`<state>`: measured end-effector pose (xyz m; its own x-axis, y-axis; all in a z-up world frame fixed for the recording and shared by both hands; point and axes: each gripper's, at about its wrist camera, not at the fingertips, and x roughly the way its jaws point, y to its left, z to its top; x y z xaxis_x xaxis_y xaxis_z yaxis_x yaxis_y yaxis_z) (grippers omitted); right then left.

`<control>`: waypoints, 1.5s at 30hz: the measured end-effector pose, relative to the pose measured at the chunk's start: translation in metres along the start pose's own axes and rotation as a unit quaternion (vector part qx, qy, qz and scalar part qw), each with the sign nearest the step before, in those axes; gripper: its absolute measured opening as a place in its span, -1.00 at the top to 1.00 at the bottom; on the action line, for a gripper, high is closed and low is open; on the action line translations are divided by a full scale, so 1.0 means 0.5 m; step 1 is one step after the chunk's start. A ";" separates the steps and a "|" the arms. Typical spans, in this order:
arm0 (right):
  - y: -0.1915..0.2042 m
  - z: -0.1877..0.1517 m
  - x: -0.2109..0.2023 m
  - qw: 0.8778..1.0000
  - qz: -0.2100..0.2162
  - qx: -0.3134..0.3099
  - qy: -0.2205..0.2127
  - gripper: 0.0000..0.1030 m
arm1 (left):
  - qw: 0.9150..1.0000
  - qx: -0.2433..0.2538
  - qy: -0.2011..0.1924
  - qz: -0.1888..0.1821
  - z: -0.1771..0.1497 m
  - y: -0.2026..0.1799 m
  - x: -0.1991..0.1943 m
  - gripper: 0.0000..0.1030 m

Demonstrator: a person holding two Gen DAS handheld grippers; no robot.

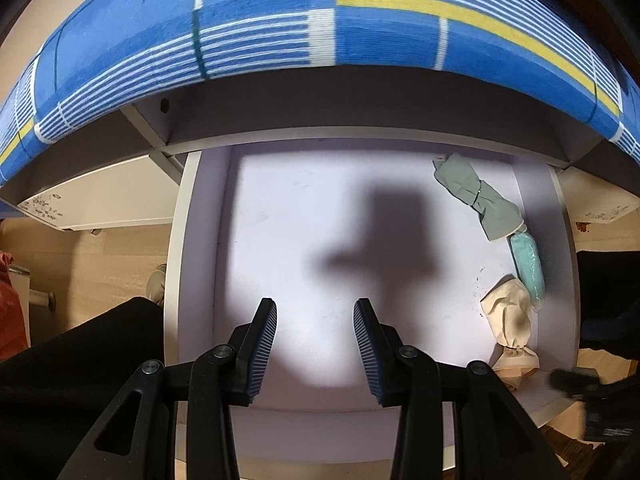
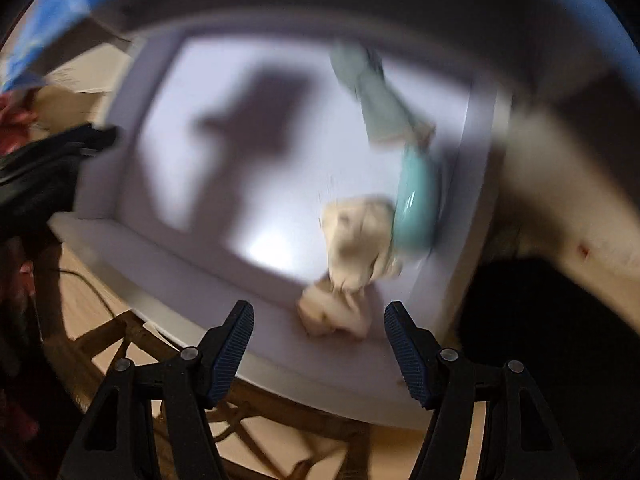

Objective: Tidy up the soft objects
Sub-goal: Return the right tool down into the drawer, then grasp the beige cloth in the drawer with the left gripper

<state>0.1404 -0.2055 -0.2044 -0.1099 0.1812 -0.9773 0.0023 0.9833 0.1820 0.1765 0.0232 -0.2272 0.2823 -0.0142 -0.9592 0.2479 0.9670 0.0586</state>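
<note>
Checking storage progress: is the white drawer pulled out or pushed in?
Pulled out: the white drawer extends from under the bed, its floor exposed.

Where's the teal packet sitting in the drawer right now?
In the left wrist view the teal packet lies by the drawer's right wall, between the grey-green bundle and the cream bundle.

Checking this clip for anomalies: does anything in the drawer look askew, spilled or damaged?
Nothing looks damaged. Three soft bundles, grey-green, teal and cream, lie in a loose line by the drawer right wall. Dark specks dot the floor beside them. The right wrist view is blurred.
</note>
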 end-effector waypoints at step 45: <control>-0.088 0.114 -0.014 0.990 -0.086 0.069 -0.093 -0.35 | 0.982 0.108 0.112 -0.104 -0.044 -0.175 0.102 0.20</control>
<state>0.1977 -0.2487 -0.2118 0.0643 -0.0012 -0.9979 0.1368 0.9906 0.0077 0.1490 -0.0568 -0.2873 0.0000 -0.1266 -0.9920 0.4772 0.8717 -0.1112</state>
